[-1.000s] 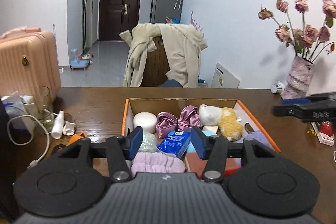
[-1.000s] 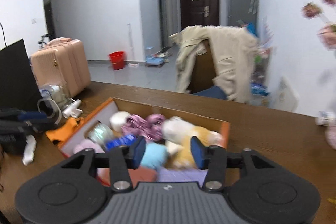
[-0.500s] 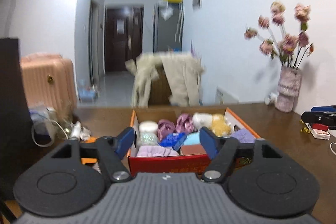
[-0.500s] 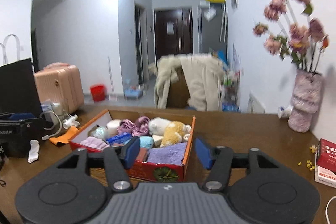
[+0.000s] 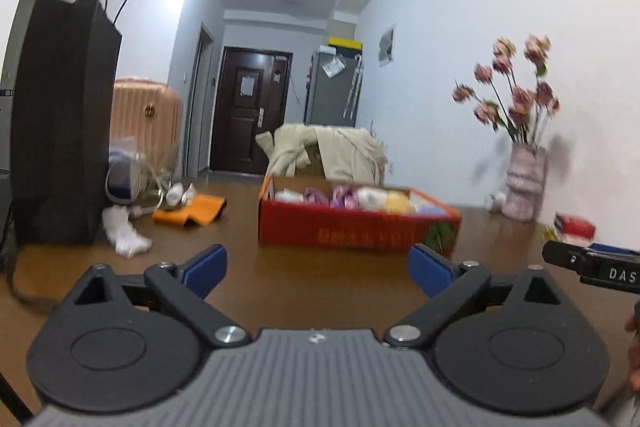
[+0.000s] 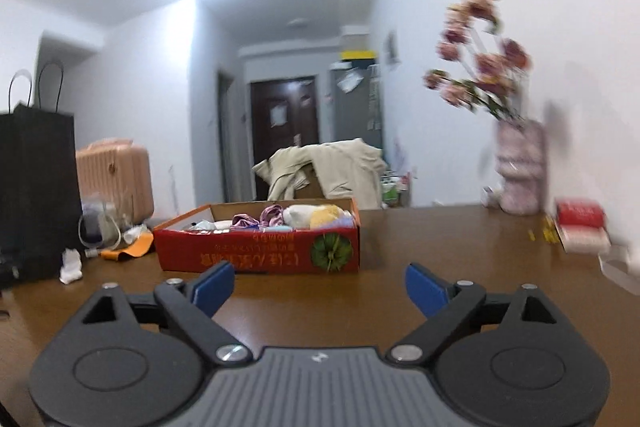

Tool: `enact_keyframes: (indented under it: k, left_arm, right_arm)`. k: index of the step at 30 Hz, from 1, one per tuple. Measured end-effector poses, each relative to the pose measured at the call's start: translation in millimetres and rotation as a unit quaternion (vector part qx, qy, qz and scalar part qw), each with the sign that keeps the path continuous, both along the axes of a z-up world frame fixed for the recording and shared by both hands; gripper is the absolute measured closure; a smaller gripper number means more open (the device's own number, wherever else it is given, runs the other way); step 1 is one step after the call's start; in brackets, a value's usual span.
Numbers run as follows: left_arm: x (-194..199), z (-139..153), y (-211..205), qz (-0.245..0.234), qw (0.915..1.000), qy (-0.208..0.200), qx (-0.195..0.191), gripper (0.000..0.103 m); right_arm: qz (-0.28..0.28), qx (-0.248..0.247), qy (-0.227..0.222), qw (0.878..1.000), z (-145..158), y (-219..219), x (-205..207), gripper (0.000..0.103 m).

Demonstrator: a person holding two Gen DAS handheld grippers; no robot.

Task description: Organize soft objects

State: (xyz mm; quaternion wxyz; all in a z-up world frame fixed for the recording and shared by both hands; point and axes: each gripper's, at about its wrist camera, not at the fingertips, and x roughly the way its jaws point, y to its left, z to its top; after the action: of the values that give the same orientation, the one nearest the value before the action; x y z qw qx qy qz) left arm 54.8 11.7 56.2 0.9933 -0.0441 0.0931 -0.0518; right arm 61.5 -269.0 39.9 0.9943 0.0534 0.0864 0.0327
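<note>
A: On the left a black paper bag [image 5: 60,115] stands on the worktop [image 5: 320,279]. The red box [image 5: 356,223] of soft things [image 5: 376,197] sits mid-worktop, well ahead of both tools

B: The left tool [image 5: 318,267] and right tool [image 6: 320,287] have just been opening; both gape wide with nothing between the pads

A: A risk is that a wide, blurry approach knocks the vase [image 5: 522,183] or shoves the box

B: The left view shows the other tool's black tip at its right edge, while the right view shows the box's open inside and printed green fruit [image 6: 332,251]
</note>
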Motion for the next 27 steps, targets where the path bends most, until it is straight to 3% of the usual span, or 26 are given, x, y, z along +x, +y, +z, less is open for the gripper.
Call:
enact_keyframes:
  k: [5,12,14,27]
  left_arm:
    - [-20.0,-11.1,-3.0,-0.019,0.9998,0.004,0.008,0.002]
    - [-23.8,-6.6,-10.0,-0.012,0.9993,-0.020,0.030,0.000]
    - [-24.3,-6.6,-10.3,-0.014,0.9990,-0.022,0.036,0.000]
    - [-24.2,-5.3,-8.7,-0.005,0.9989,-0.024,0.039,0.000]
  right_arm:
    - [0.019,0.015,0.035,0.999,-31.2,9.8,-32.3,0.010]
    - [0.017,0.014,0.026,0.999,-25.4,10.0,-27.6,0.008]
    - [0.009,0.017,0.031,0.999,-26.0,9.4,-26.8,0.000]
    - [0.008,0.020,0.028,0.999,-21.9,8.2,-25.2,0.000]
